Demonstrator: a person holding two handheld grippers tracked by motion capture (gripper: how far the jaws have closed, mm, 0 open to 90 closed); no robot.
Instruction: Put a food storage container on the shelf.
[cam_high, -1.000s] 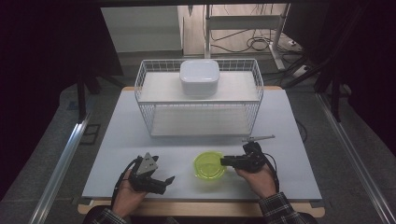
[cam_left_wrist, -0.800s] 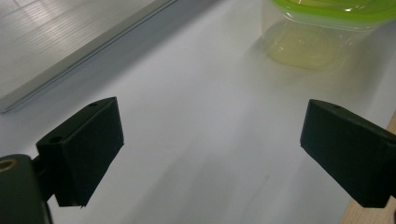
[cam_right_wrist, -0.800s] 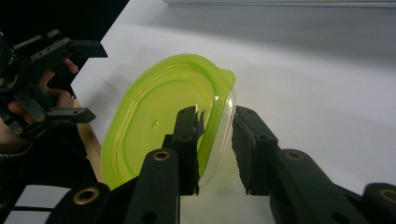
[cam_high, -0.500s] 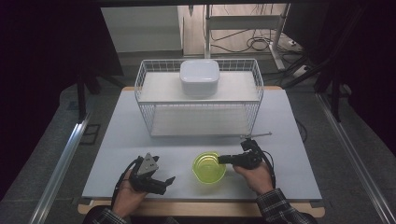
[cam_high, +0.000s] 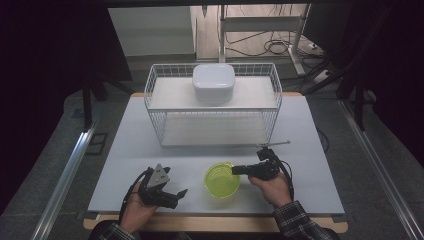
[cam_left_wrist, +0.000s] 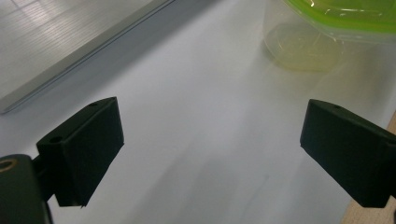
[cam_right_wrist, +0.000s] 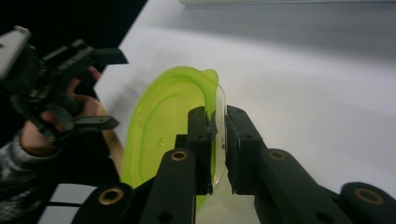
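A clear tub with a lime-green lid (cam_high: 221, 180) sits on the white table near the front edge. My right gripper (cam_high: 236, 171) reaches in from the right, level with the table. In the right gripper view its jaws have just been closing and my right gripper (cam_right_wrist: 218, 130) now pinches the tub's rim (cam_right_wrist: 163, 121) at the near right edge. To the left of the tub my left gripper (cam_high: 174, 184) rests low over the table. Its jaws stand wide apart with nothing between them (cam_left_wrist: 210, 149), and the tub (cam_left_wrist: 327, 28) lies ahead of them.
A white wire basket (cam_high: 150, 90) stands at the back middle of the table, with a white square lidded box (cam_high: 214, 82) on top of it. A thin metal rod (cam_high: 275, 144) lies just right of the basket's front. Bare table (cam_high: 125, 150) lies in front of the basket.
My right gripper's jaws have come together on the tub's rim, with the hand barely shifting left. The left hand and the tub have stayed put.
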